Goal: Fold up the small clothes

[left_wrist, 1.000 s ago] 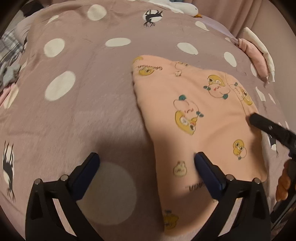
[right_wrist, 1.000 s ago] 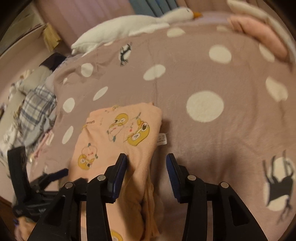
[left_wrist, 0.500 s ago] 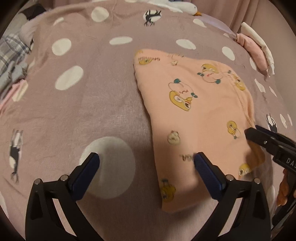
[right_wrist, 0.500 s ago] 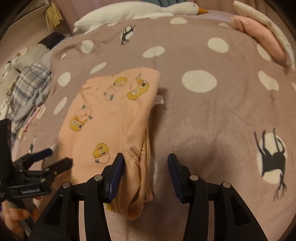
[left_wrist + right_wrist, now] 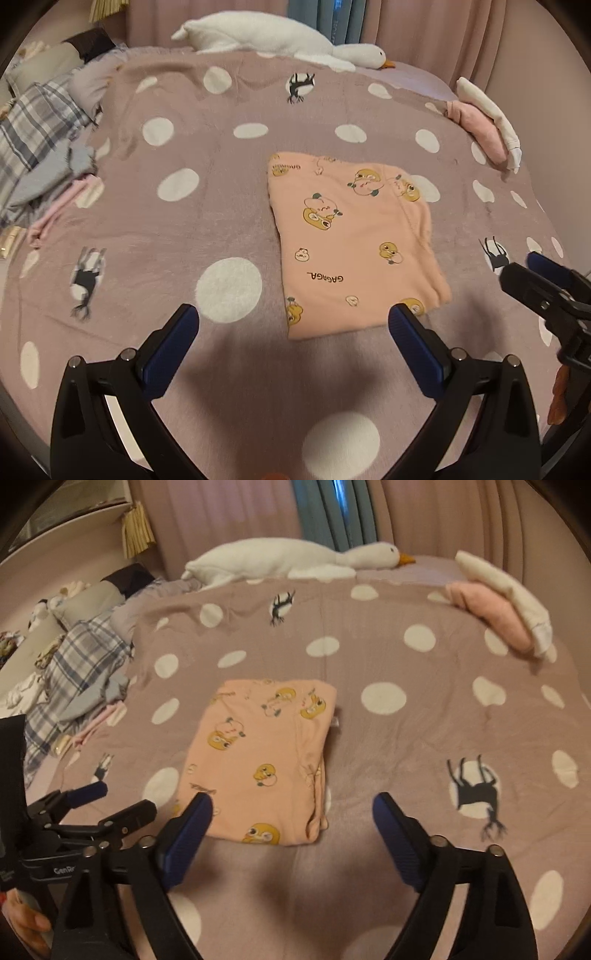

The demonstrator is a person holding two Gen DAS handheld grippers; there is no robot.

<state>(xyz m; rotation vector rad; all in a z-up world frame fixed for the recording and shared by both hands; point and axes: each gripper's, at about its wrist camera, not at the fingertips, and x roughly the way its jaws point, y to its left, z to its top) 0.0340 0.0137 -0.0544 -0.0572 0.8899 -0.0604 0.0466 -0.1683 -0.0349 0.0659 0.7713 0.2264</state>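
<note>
A small peach garment with yellow duck prints lies folded into a flat rectangle on the mauve polka-dot blanket. In the right wrist view the same garment lies just beyond the fingers. My left gripper hovers above the blanket near the garment's near edge, open with nothing between its fingers. My right gripper is above the near edge too; its jaws are opening and nothing is between them. The left gripper also shows at the lower left of the right wrist view.
A white plush goose lies along the far edge of the bed. A pile of plaid and grey clothes sits at the left. Folded pink and cream clothes are stacked at the far right. Curtains hang behind the bed.
Both grippers have pulled back and up from the garment. The right gripper's jaws have spread wide and let go of the garment's edge. The garment now lies flat and folded.
</note>
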